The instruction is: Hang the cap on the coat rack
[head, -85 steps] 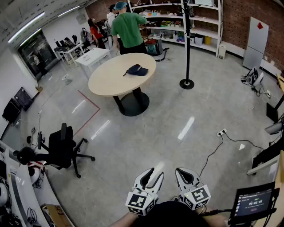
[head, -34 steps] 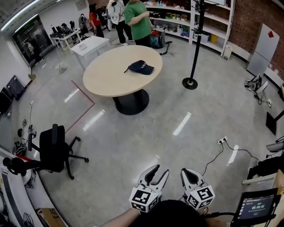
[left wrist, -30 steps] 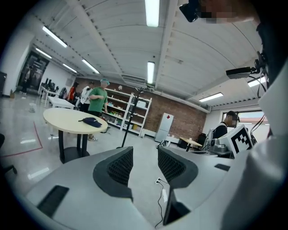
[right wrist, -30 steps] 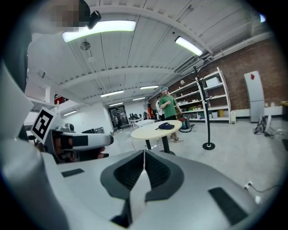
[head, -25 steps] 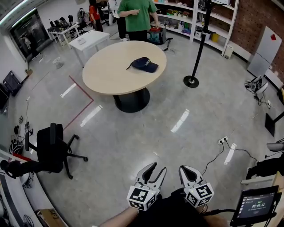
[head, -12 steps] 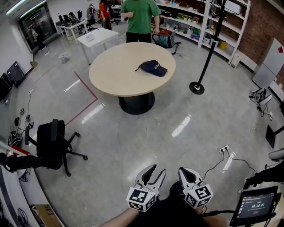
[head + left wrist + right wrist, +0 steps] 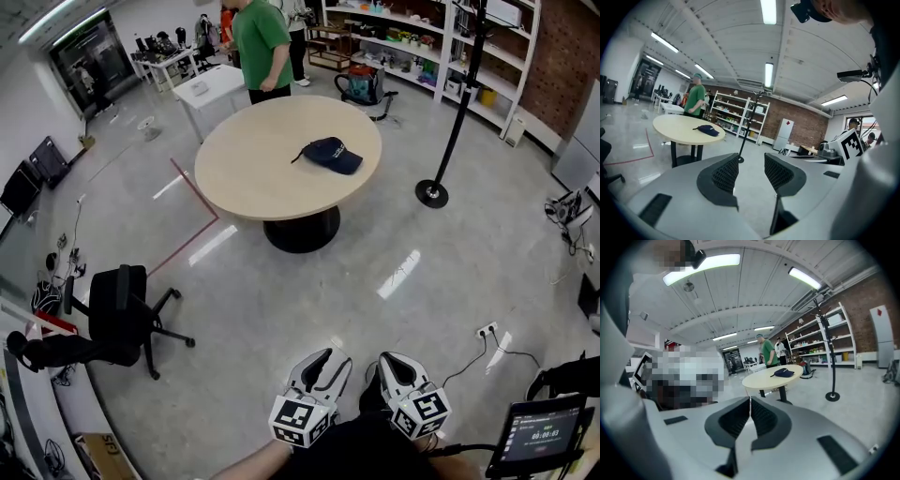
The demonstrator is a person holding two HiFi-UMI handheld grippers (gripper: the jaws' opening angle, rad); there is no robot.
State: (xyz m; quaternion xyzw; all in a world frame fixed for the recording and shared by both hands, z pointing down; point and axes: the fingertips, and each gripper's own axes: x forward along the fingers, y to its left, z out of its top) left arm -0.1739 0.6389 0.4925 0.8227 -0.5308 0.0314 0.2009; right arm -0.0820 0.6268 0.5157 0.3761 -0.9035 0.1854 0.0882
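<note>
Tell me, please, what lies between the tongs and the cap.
Only bare floor, then the round table's top up to the cap, as the head view shows.

One cap [image 7: 333,155], one round table [image 7: 253,173], one coat rack [image 7: 432,195], one office chair [image 7: 122,307], one small screen [image 7: 535,433].

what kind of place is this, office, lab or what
Probably an open workshop or lab space, not a home: stocked shelves along a brick wall, a white worktable at the back, and a swivel office chair on a polished floor.
</note>
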